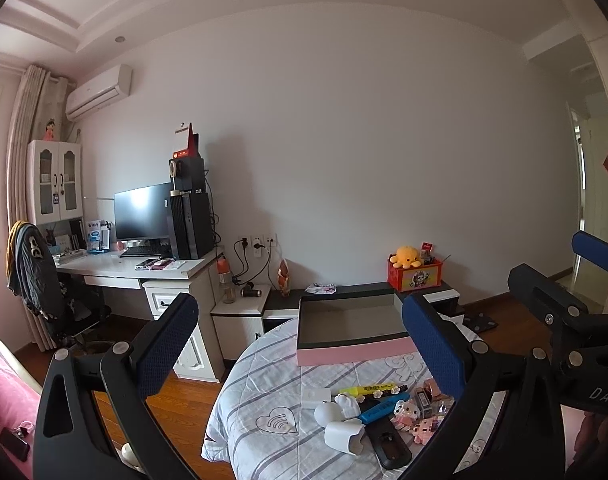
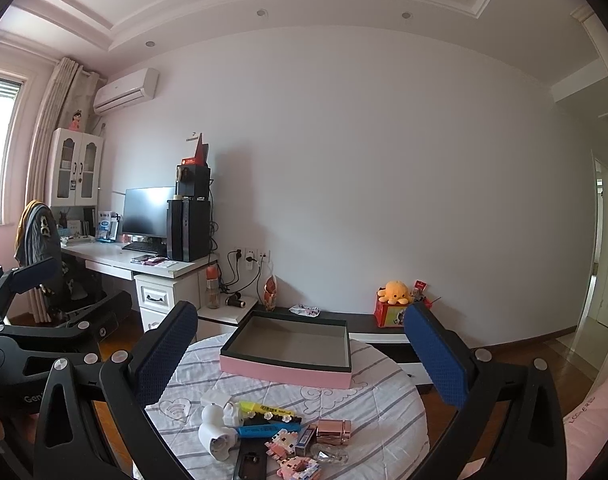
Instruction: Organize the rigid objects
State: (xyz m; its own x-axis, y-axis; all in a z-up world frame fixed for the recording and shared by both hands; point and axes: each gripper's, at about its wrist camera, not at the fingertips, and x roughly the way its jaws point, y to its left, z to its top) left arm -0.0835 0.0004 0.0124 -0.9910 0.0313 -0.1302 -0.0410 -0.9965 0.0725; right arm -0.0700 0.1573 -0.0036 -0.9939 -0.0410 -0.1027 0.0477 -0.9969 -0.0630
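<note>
While both my grippers, left [image 1: 299,344] and right [image 2: 301,354], hung wide open and empty above the table [image 2: 384,412], nothing was yet boxed; the pile [image 2: 271,428] lay at the near edge, the box [image 2: 285,354] just behind it, open upward. The risk, I judged, was crowding; a grab at the yellow marker [image 2: 259,407] might nudge the pink toy [image 2: 281,444] off the edge. The marker's long axis ran left to right, parallel to the blue one [image 2: 267,429].
</note>
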